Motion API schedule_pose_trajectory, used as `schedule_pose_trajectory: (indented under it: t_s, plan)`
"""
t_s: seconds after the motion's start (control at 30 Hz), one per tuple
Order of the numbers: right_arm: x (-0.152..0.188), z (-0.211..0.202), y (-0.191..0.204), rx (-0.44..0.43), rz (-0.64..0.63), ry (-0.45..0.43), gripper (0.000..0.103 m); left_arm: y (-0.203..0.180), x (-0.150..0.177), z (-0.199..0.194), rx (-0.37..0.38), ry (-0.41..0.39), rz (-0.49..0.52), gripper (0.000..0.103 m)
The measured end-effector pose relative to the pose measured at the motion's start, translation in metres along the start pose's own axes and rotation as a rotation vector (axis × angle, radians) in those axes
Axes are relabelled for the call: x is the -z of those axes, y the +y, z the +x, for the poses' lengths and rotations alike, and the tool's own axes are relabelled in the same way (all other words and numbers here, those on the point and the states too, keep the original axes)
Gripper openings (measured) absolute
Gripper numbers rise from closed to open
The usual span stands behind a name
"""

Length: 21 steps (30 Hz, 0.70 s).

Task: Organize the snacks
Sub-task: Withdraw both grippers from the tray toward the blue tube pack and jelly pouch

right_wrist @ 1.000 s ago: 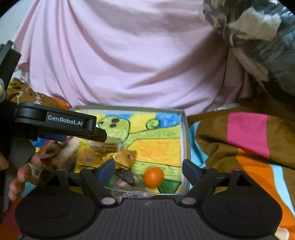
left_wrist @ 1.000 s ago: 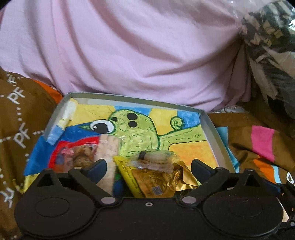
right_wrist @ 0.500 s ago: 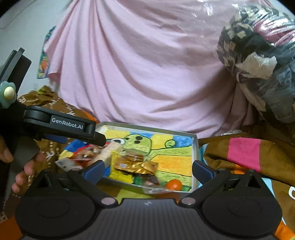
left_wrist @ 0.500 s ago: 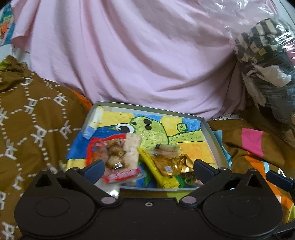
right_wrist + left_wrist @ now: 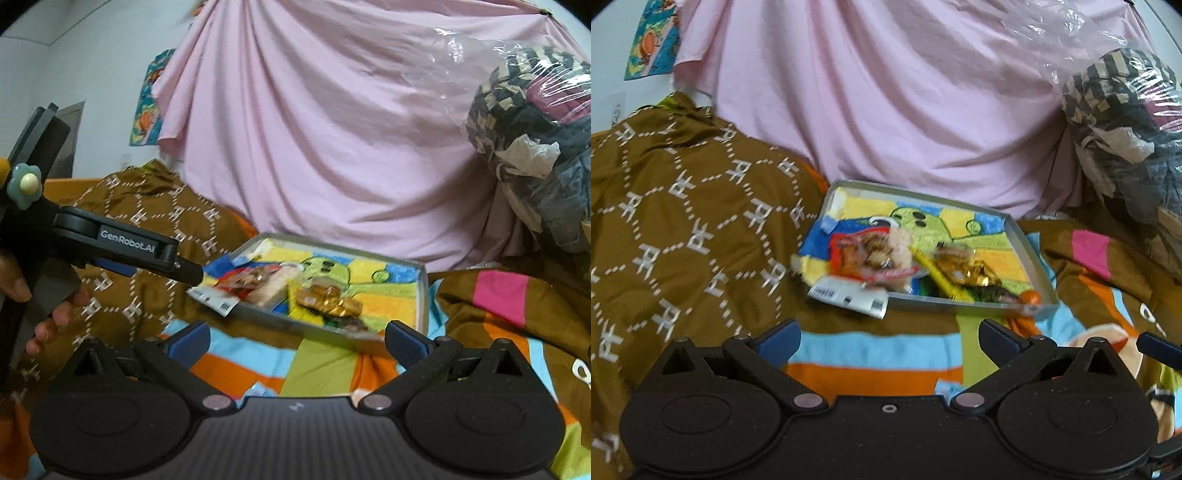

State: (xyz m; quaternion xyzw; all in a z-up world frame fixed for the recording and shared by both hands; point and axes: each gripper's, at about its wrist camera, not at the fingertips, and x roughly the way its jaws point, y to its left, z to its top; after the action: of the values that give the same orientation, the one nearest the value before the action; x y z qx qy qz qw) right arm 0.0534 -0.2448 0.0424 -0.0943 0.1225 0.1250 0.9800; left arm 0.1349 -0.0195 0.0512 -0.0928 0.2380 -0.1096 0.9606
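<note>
Resting on the striped blanket point(image 5: 871, 354), the tray point(image 5: 1032, 254) holds a blurred heap of snacks point(image 5: 886, 254) in its near half; a white packet point(image 5: 849, 293) overhangs its near-left edge. Both the left gripper point(image 5: 888, 341) and right gripper point(image 5: 297, 341) hang short of the tray, fingers spread, holding nothing. An orange ball point(image 5: 1030, 296) shows at the tray's near-right corner.

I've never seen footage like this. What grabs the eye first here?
First, the shallow grey tray lined with a bright green cartoon drawing, lying on the patterned bedspread, with a heap of snack packets at its near end and a small orange fruit in its near right corner. Behind it hangs a big pink sheet. Both black tools, left tool and right tool, hover open and empty before the tray.
</note>
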Motion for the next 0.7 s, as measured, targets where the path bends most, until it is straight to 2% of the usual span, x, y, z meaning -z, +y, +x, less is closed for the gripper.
schedule_pose_trajectory:
  t_s: [0.4,0.7]
  plan:
    - [0.035,-0.015,0.025,-0.065,0.050,0.166,0.103,0.013,0.063,-0.036,-0.013,0.114,0.074,0.102]
    - [0.057,-0.011,0.030,-0.059,0.084,0.264,0.103,0.015,0.084,-0.037,-0.035,0.175,0.105,0.102]
